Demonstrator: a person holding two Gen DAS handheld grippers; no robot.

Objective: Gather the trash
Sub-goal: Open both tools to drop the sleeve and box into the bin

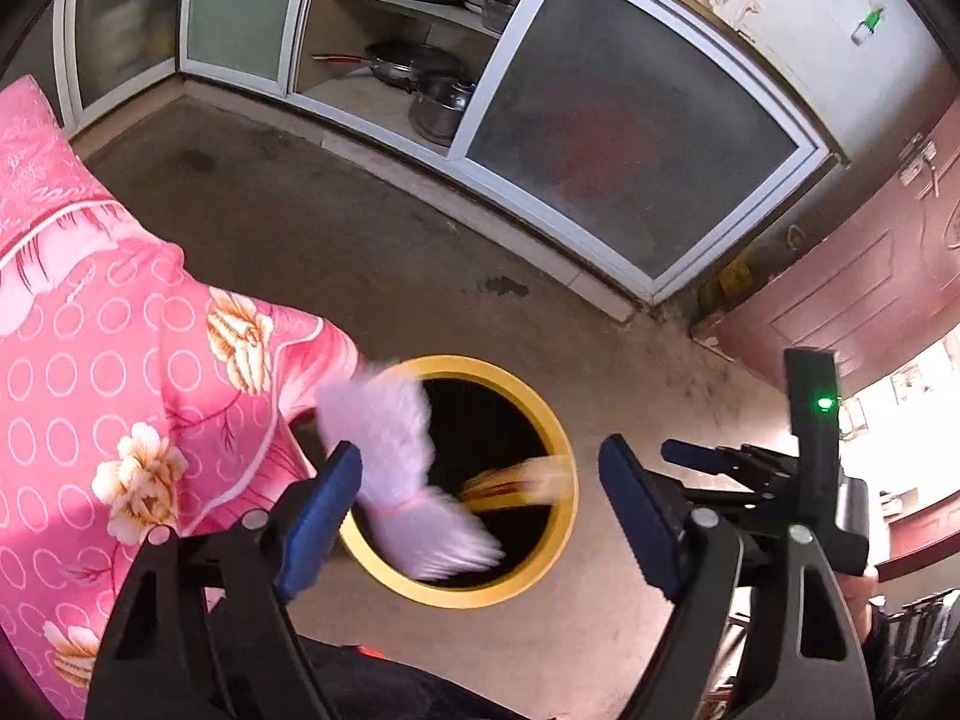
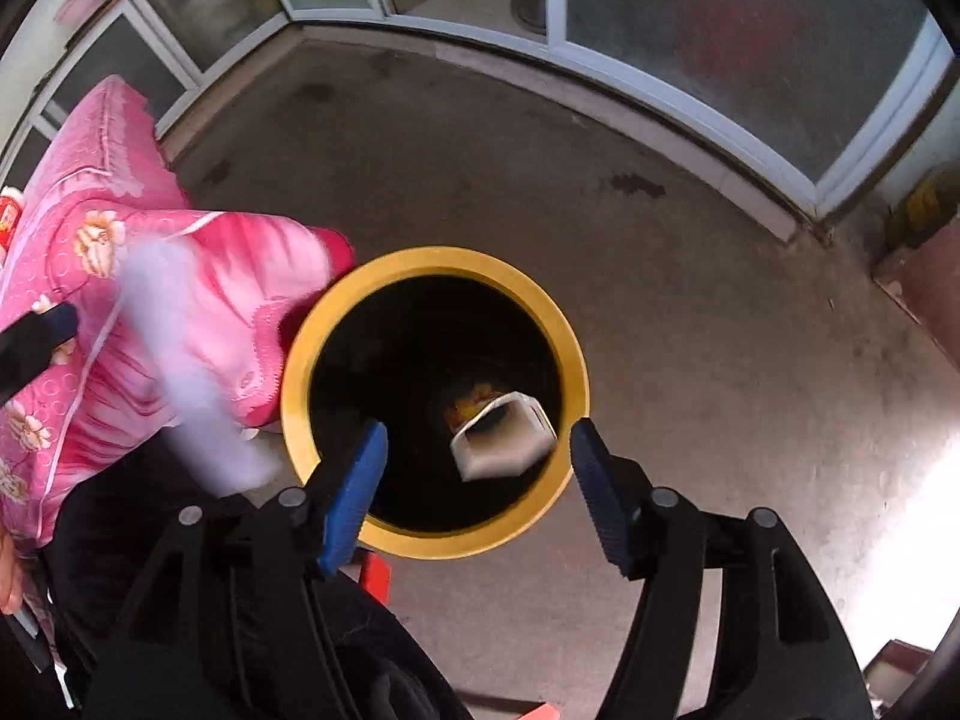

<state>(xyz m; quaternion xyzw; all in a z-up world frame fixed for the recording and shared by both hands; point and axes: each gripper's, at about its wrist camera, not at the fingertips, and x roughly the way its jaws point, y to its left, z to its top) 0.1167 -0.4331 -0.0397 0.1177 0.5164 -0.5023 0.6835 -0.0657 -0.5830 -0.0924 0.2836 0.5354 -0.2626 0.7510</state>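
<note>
Blue pads on black fingers fill the bottom of both wrist views, and both claws stand apart with nothing pressed between them. Between the fingers of the left gripper [image 1: 480, 504] a white, blurred plastic bag [image 1: 408, 468], cinched at its middle with a thin pink tie, hangs loose over the yellow-rimmed bin [image 1: 528, 396]; it lies just beside the left pad, but whether it touches I cannot tell. Past it, inside the dark bin, a blurred orange-and-yellow wrapper [image 1: 519, 483] shows. The right gripper [image 2: 477, 489] points steeply down over the same bin [image 2: 300, 360], and a small white carton [image 2: 504, 435], free of both pads, sits inside the black opening with something orange [image 2: 474, 399] beneath it. From this side the white bag [image 2: 180, 360] is a pale smear left of the bin, over the pink floral quilt [image 2: 78, 276]. The bin stands on a grey concrete floor [image 2: 720, 330], with low cabinets [image 1: 630, 120] with frosted sliding doors behind it and metal pots [image 1: 444, 102] on an open shelf.
</note>
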